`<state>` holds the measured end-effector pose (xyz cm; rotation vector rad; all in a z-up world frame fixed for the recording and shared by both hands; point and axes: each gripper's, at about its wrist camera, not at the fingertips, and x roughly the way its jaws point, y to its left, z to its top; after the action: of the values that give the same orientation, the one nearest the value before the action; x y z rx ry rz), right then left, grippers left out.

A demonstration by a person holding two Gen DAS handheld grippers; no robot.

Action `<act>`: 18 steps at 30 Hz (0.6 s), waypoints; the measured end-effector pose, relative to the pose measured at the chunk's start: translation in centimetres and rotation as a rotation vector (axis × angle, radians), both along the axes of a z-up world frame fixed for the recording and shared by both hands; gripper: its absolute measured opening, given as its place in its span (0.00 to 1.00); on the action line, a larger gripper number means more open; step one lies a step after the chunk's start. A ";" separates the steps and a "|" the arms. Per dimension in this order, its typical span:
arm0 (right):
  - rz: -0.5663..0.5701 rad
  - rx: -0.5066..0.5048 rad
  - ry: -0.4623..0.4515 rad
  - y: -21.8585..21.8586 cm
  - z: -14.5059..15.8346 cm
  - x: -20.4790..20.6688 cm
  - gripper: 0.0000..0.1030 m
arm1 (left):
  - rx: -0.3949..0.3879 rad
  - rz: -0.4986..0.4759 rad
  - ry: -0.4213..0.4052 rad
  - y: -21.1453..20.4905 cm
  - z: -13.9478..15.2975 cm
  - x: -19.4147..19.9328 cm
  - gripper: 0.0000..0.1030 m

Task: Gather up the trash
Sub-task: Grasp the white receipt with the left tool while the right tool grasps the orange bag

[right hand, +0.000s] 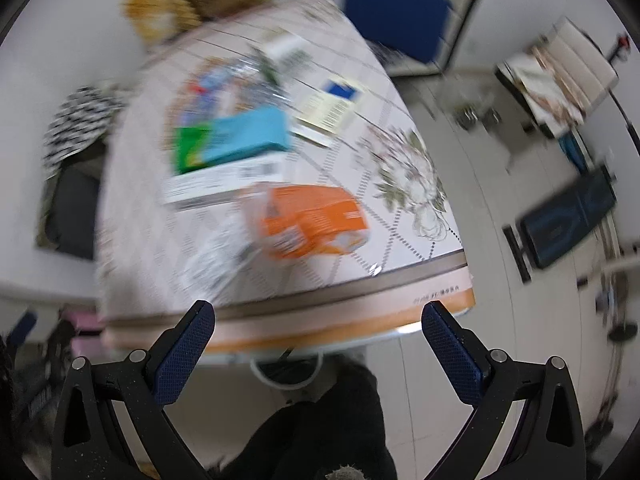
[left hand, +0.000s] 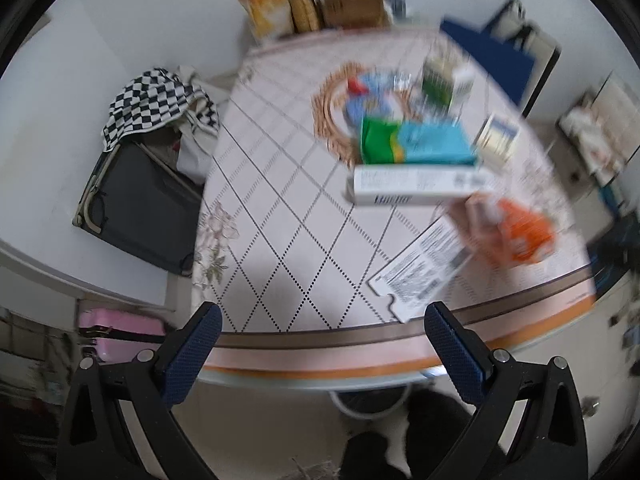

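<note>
Orange crinkled plastic packet (right hand: 312, 220) lies nearest; both the left gripper (left hand: 322, 344) and right gripper (right hand: 318, 340) hang spread wide, empty (views blurred), so approach low, pinching its edge.

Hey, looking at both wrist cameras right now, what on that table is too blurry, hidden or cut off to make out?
- Print on the long white box: left wrist view, motion blur smears it.
- Items on the woven mat: both views, blurred and partly covered by the blue-green packet.
- Orange packet label: right wrist view, heavy blur.
- White ring-shaped thing under the table edge: mostly hidden by the table.
- Boxes at the far end: blurred, cut by the frame edge.
</note>
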<state>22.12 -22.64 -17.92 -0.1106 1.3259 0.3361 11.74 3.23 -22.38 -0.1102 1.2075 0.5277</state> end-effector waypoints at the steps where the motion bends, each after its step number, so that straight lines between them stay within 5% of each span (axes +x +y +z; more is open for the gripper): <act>1: -0.024 -0.014 0.032 0.2 -2.5 2.0 1.00 | 0.012 0.000 0.029 0.1 -1.1 1.1 1.00; 7: -0.022 -0.072 0.140 2.8 -12.0 8.5 0.95 | 0.029 0.008 0.184 0.8 -7.1 6.0 1.00; 12: 0.047 -0.041 0.193 4.8 -16.0 10.7 0.60 | 0.024 -0.051 0.265 0.1 -10.0 9.1 1.00; 14: 0.047 -0.014 0.178 4.2 -15.7 11.3 0.28 | 0.015 -0.102 0.283 -0.6 -10.4 10.2 1.00; 18: -0.008 -0.011 0.161 0.5 -14.4 12.5 0.24 | 0.000 -0.322 0.342 -3.4 -11.6 12.3 1.00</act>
<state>34.64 -22.17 -32.36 -0.0893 1.4873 0.3362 23.99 -0.17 -33.96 0.1802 1.5235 0.2687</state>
